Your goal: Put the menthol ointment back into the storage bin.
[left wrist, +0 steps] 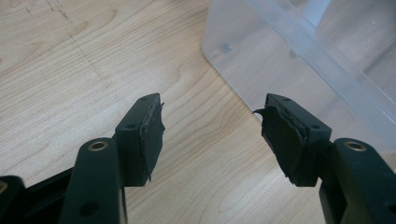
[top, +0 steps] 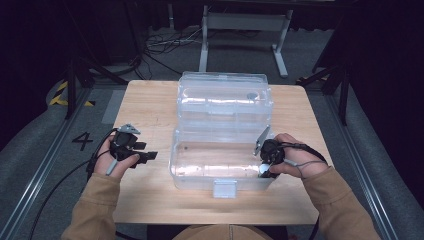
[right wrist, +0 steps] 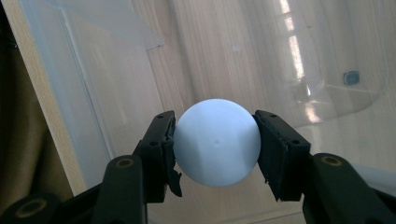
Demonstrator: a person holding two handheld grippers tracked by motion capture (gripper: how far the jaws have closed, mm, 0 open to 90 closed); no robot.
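Over the open clear plastic box (top: 220, 170) on the wooden table (top: 150, 110), my right gripper (right wrist: 216, 149) has both pads pressed on a white ball (right wrist: 217, 148), held above the box's inside near its right wall. My left gripper (left wrist: 212, 128) hangs beside the box, jaws apart, nothing between them.

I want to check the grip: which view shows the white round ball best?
The right gripper view: the white round ball sits large between the right gripper pads. The high view shows a small white spot; the left gripper view gives nothing of it.
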